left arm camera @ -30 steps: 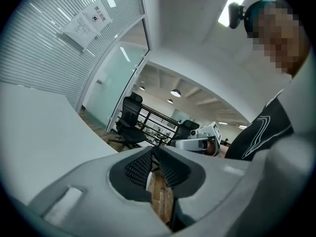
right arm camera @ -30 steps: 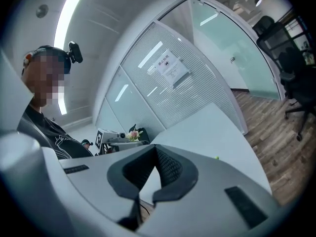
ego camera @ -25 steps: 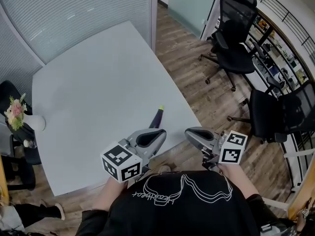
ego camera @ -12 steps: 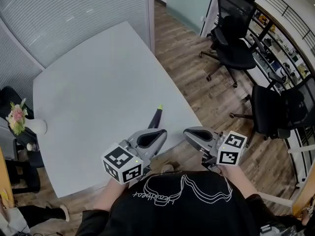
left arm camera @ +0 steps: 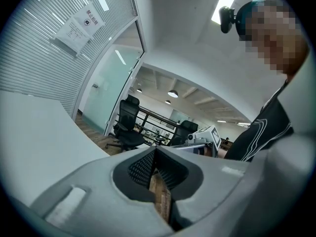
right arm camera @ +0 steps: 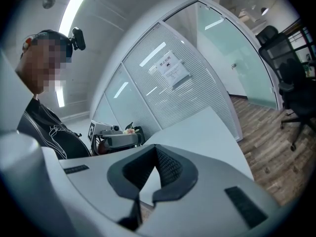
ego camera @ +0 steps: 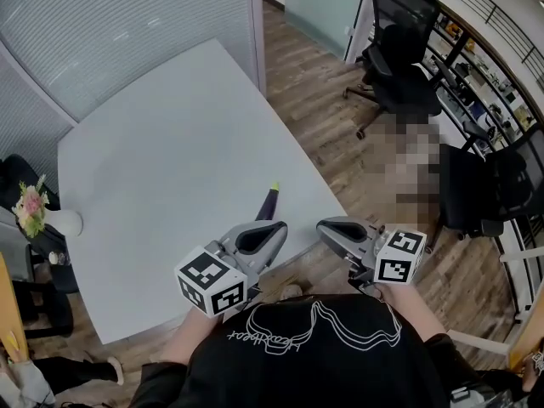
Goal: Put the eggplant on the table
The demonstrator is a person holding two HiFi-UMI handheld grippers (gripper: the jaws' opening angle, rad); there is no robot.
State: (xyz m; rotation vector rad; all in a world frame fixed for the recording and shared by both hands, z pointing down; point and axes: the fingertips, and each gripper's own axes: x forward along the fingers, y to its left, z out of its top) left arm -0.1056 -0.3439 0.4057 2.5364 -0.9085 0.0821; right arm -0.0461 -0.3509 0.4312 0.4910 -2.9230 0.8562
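Observation:
A dark purple eggplant point(ego camera: 269, 204) with a green stem lies on the white table point(ego camera: 170, 160) near its front right edge. Its near end is hidden behind my left gripper point(ego camera: 274, 229). That gripper hovers just in front of the eggplant, its jaws shut with nothing between them point(left arm camera: 155, 149). My right gripper point(ego camera: 325, 226) is held off the table's edge over the wooden floor, to the right of the eggplant. Its jaw tips meet and hold nothing point(right arm camera: 155, 148). The two grippers face each other: each gripper view shows the other one point(left arm camera: 205, 137) point(right arm camera: 116, 138).
Black office chairs point(ego camera: 399, 75) point(ego camera: 484, 194) stand on the wooden floor at the right. A white vase with flowers point(ego camera: 38, 211) sits beside the table's left edge, near a dark chair point(ego camera: 38, 287). A glass partition with blinds point(ego camera: 102, 24) runs behind the table.

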